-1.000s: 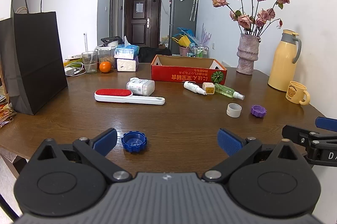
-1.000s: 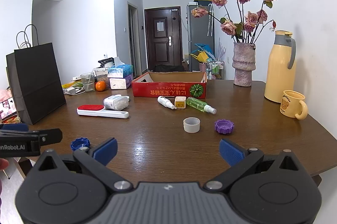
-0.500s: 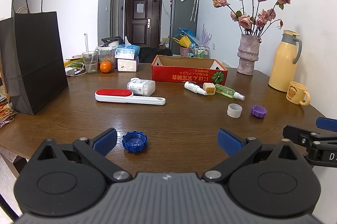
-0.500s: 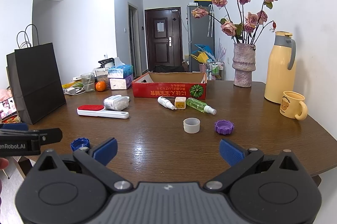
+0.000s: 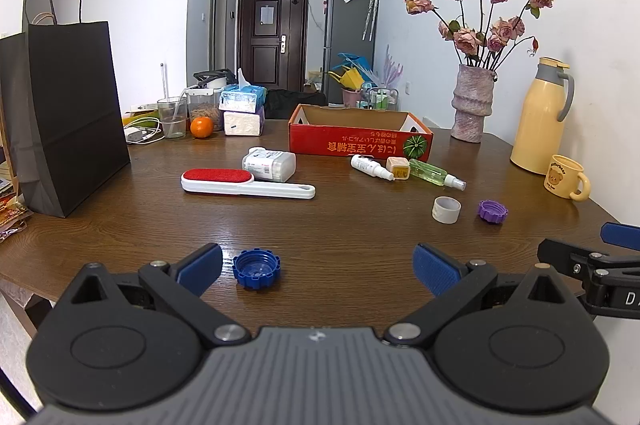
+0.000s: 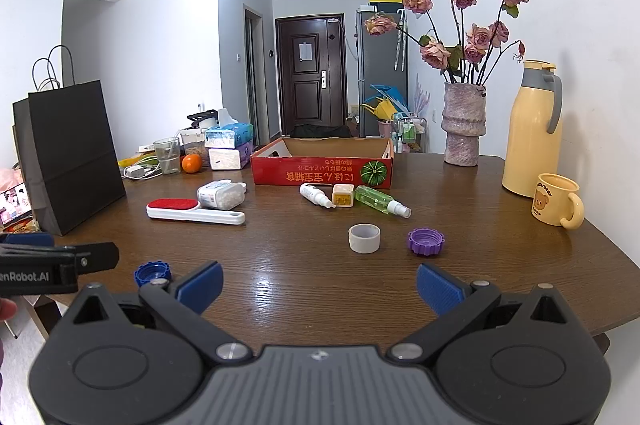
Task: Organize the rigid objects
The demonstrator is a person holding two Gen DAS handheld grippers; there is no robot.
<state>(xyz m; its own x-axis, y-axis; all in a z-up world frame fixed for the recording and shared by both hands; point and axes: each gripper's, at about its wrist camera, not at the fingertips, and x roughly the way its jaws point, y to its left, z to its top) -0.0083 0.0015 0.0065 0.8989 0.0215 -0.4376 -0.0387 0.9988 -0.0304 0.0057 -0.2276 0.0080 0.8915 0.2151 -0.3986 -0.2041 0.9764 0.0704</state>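
Note:
A red cardboard box (image 5: 360, 143) (image 6: 320, 173) stands open at the back of the brown table. Before it lie a white bottle (image 5: 370, 167), a yellow cube (image 5: 398, 168) and a green spray bottle (image 5: 434, 173). A white ring (image 5: 446, 209), a purple cap (image 5: 492, 211), a red lint brush (image 5: 244, 183) and a white container (image 5: 269, 165) lie further forward. A blue cap (image 5: 256, 268) lies just ahead of my left gripper (image 5: 318, 267), near its left finger. Both grippers are open and empty; the right gripper (image 6: 320, 283) hovers over the table's near edge.
A black paper bag (image 5: 68, 113) stands at the left. A vase of roses (image 5: 472, 105), a yellow thermos (image 5: 542, 117) and a yellow mug (image 5: 564, 177) stand at the right. A glass, an orange (image 5: 201, 127) and tissue boxes sit at the back left.
The left gripper has crept slightly forward and left; the blue cap sits a little nearer its left finger. The right gripper has barely moved.

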